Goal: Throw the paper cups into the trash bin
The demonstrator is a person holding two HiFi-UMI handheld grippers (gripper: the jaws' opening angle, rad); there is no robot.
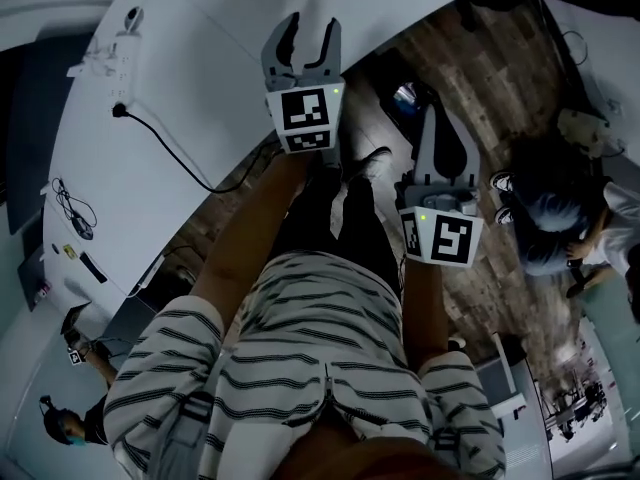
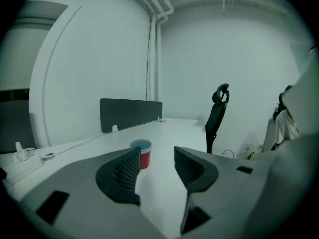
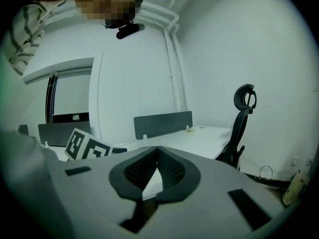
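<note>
Left gripper view, item 1: left tool point(image 2: 157, 154). The jaws stand apart with nothing between the pads, so we enter it as empty. It is aimed level along the worktop point(image 2: 172, 129), and only bare white surface shows in the gap.

Item 2: right tool point(image 3: 157, 152). The jaws are together at the tips and clamp nothing. In the head view it hangs lower than the left tool, off the worktop's edge and over the floor point(image 1: 500, 298).

Item 3: cup point(image 2: 145, 156). We see one only, with a red wall and a blue inside. It stands on the worktop ahead of the left tool and apart from it, a little left of the gap's line and partly hidden behind the left jaw. It is upright on its base with the mouth up, so its long axis is vertical.

Item 4: surroundings. A dark divider point(image 2: 130, 112) stands behind the cup, and a chair point(image 2: 217, 114) stands past the worktop's far side. We can pick out no bin in any view.

Status, as we judge it: this is the approach stage. The cup is ungripped, so closing on it, carrying it and dropping it all remain. We cannot tell whether other cups are already binned.
</note>
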